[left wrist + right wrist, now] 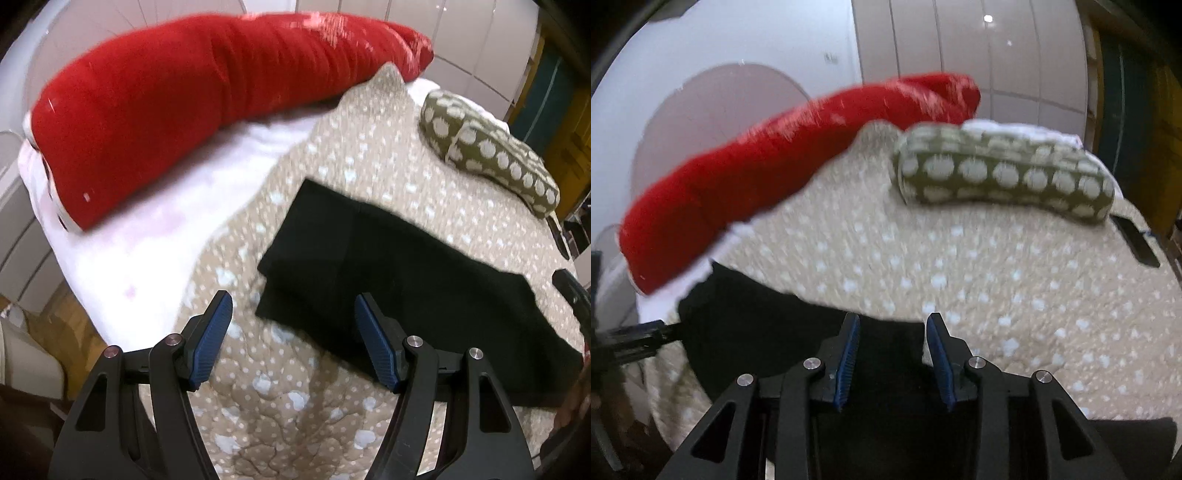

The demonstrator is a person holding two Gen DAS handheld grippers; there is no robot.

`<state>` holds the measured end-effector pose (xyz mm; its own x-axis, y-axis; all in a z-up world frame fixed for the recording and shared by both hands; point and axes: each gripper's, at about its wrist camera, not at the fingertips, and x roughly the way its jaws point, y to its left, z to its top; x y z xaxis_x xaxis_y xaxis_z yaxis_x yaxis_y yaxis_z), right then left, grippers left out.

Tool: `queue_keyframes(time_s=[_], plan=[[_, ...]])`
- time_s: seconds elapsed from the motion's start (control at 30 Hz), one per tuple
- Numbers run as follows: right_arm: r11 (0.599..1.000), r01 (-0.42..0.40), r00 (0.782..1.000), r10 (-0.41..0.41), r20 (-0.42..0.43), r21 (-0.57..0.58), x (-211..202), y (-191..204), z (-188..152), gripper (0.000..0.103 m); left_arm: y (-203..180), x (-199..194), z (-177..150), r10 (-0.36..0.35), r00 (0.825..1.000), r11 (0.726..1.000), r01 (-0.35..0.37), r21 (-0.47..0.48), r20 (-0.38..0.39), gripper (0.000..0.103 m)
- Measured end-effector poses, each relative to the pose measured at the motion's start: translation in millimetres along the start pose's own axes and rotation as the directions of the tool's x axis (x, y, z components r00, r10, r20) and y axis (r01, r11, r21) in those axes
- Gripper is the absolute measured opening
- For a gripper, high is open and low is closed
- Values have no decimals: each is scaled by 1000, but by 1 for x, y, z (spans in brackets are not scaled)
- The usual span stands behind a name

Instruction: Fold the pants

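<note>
The black pants (388,273) lie folded in a flat rectangle on the beige dotted quilt (280,406). My left gripper (293,306) is open and empty, hovering above the pants' near left corner. In the right wrist view the pants (768,325) lie at the lower left under my right gripper (893,325), which is open with nothing between its blue pads (847,354). The left gripper's black frame (631,339) shows at the left edge of that view.
A long red pillow (192,99) lies across the head of the bed on a white sheet (122,251). An olive pillow with white dots (491,155) lies at the far right, also seen in the right wrist view (1001,173). A black flat object (1137,243) lies at the bed's right edge.
</note>
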<state>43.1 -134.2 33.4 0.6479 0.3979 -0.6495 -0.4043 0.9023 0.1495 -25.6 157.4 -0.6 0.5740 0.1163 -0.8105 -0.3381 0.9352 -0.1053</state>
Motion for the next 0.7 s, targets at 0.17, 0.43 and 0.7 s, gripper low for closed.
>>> queue_keyframes(time_s=[0.17, 0.43, 0.7], plan=[[985, -172, 982, 169, -79, -20, 18, 22, -4, 37, -14, -3, 9, -9, 999, 1000, 8, 29, 34, 69], [947, -321, 924, 318, -213, 22, 42, 55, -35, 36, -26, 32, 6, 6, 1000, 999, -6, 34, -10, 69], [936, -348, 911, 325, -255, -50, 36, 74, -51, 37, -19, 45, -2, 29, 999, 999, -28, 35, -37, 70]])
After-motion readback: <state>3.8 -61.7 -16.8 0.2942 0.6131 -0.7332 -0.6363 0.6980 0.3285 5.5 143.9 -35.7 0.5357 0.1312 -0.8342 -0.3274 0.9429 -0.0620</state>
